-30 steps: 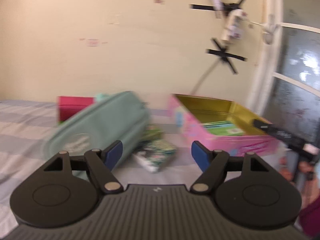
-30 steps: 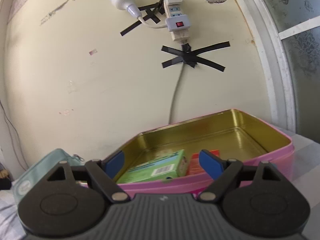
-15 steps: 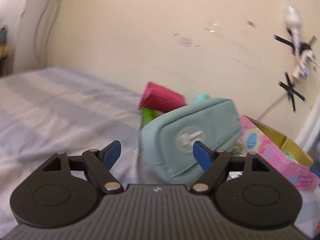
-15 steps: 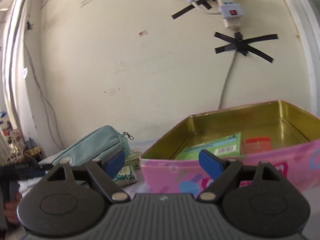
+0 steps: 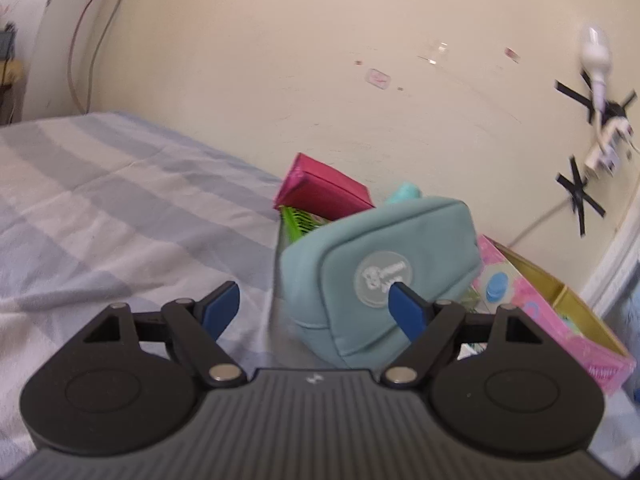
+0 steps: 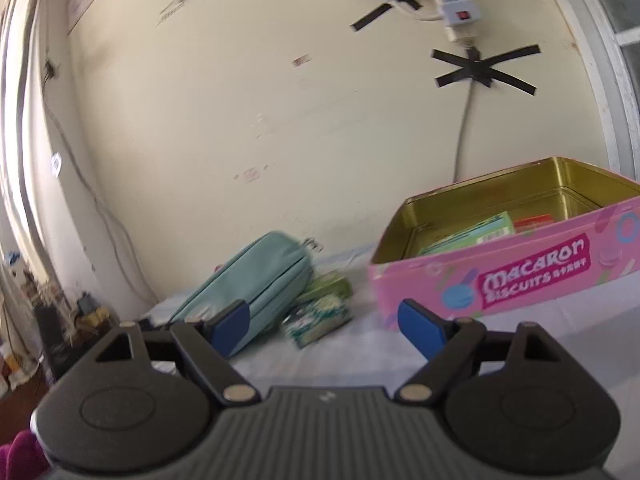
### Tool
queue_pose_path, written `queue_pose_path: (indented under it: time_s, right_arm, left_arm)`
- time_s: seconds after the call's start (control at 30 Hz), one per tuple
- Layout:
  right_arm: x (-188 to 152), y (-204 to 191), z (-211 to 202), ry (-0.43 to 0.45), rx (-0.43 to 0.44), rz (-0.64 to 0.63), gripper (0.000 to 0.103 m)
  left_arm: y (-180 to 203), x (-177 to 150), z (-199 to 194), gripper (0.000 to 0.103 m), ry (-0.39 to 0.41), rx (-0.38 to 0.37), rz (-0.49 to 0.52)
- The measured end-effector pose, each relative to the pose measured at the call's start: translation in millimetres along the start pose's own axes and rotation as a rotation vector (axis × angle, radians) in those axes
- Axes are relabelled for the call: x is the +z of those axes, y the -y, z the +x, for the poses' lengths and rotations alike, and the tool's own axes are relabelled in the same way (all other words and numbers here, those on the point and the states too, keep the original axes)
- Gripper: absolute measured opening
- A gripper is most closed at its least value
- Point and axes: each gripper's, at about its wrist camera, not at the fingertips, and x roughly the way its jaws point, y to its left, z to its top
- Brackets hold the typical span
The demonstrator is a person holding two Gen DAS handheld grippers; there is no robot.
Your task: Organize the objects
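Both the left gripper [image 5: 314, 307] and the right gripper [image 6: 324, 320] stand wide apart, empty, near the teal pouch [image 5: 384, 276] and the pink tin [image 6: 520, 268].

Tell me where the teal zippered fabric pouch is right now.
The teal zippered fabric pouch lies on the striped bedsheet near the wall, left of the pink macaron biscuit tin, with small green packets between them.

Black linkage grippers, blue fingers [image 5: 219, 309], silver pivot screws, ribbed grey housing.
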Motion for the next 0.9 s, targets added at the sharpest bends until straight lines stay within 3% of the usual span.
queue_pose_path:
  time_s: [0.2,0.4,0.77,0.9]
  right_arm:
    - [22,-49,-2,-0.036,0.055,-0.163,0.085]
    - [51,-68,44,-0.079,0.130,-0.175,0.084]
    - [59,-55,183,-0.169,0.112,-0.155,0.086]
    - [61,-44,217,-0.175,0.139,-0.156,0.092]
  left_arm:
    - [-16,3,2,0.083,-0.003,0.021,-0.093]
    - [-22,3,3,0.084,-0.008,0.019,-0.122]
    - [-1,1,6,0.092,0.016,0.031,0.000]
    - [-6,2,13,0.097,-0.023,0.030,-0.035]
